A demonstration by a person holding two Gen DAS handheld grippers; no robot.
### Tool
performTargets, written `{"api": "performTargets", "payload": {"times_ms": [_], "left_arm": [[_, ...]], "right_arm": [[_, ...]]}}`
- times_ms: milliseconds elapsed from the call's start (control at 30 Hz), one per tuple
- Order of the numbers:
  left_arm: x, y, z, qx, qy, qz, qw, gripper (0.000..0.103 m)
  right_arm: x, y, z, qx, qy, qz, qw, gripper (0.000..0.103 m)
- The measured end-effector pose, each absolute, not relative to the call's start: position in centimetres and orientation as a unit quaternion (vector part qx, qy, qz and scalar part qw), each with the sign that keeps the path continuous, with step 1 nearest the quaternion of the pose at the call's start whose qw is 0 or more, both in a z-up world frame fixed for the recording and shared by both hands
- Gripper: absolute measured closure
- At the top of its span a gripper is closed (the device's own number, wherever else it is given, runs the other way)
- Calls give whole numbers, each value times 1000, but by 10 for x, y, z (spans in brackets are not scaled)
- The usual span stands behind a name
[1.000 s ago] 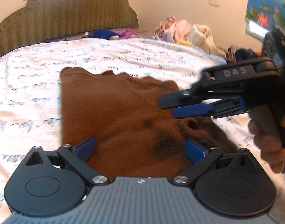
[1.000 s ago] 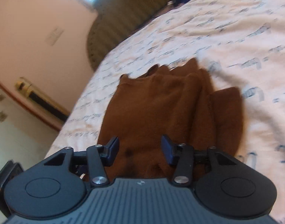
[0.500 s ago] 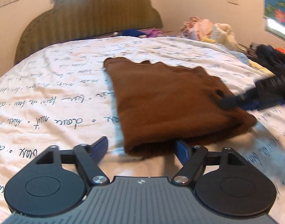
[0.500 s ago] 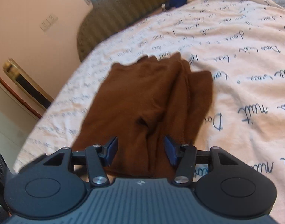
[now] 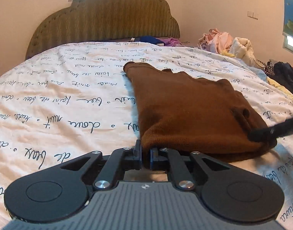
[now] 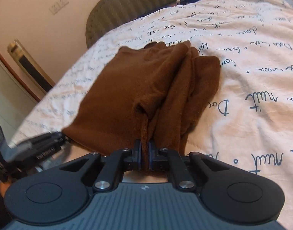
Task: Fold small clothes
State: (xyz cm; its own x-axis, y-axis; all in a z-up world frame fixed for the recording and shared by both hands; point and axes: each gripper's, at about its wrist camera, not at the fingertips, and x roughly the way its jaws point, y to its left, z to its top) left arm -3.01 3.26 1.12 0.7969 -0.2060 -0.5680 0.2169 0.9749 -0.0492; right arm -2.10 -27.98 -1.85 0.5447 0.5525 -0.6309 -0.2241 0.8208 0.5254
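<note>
A brown knit garment [image 5: 186, 115] lies folded on the white bedsheet with black script [image 5: 60, 105]. My left gripper [image 5: 145, 156] is shut on its near left corner. My right gripper [image 6: 144, 156] is shut on a fold at the garment's [image 6: 146, 88] near edge. The right gripper's tip also shows in the left wrist view [image 5: 261, 134], at the garment's right corner. The left gripper shows in the right wrist view [image 6: 50, 140], at the garment's left corner.
A padded olive headboard [image 5: 108, 19] stands at the far end of the bed. A pile of pale clothes [image 5: 227, 42] lies at the far right, dark clothes [image 5: 282, 72] beside it. Blue and purple items [image 5: 158, 40] lie by the headboard.
Both grippers have gone from open to shut on the garment's near edge. The cameras have dropped lower and closer to the bed.
</note>
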Motion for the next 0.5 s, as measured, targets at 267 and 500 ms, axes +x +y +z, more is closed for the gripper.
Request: {"api": "performTargets", "payload": {"times_ms": [267, 500], "left_arm": [[-29, 31, 8, 2, 304, -112, 946, 87], [-28, 35, 8, -7, 305, -117, 945, 85]], "right_arm": [[70, -277, 27, 156, 375, 204, 891, 31], [155, -228, -8, 58, 444, 206, 870, 90]]}}
